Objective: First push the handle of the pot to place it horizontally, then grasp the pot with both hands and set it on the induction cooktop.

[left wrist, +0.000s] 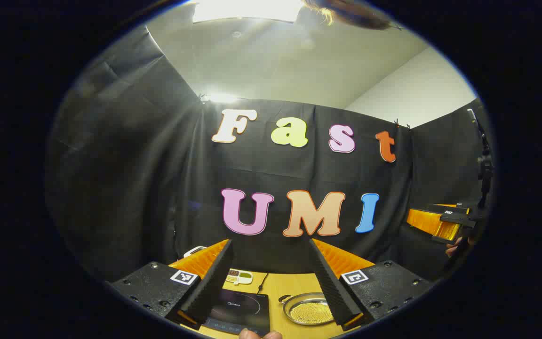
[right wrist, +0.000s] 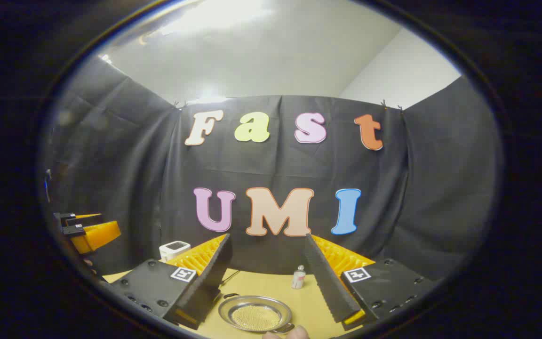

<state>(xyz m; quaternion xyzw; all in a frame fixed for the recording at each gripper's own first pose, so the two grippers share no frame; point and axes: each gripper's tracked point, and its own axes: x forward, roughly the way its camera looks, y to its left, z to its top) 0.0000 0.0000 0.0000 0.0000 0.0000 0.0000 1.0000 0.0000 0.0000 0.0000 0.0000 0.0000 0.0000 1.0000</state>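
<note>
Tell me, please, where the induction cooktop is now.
In the left gripper view, the induction cooktop lies on the wooden table, low between the gripper's fingers, with the pot beside it on its right.

pot (right wrist: 255, 313): shiny metal, finely dotted floor
cooktop (left wrist: 240, 310): glossy dark glass
table (left wrist: 294, 285): smooth matt wood
wall (right wrist: 280, 169): matt creased cloth
</note>
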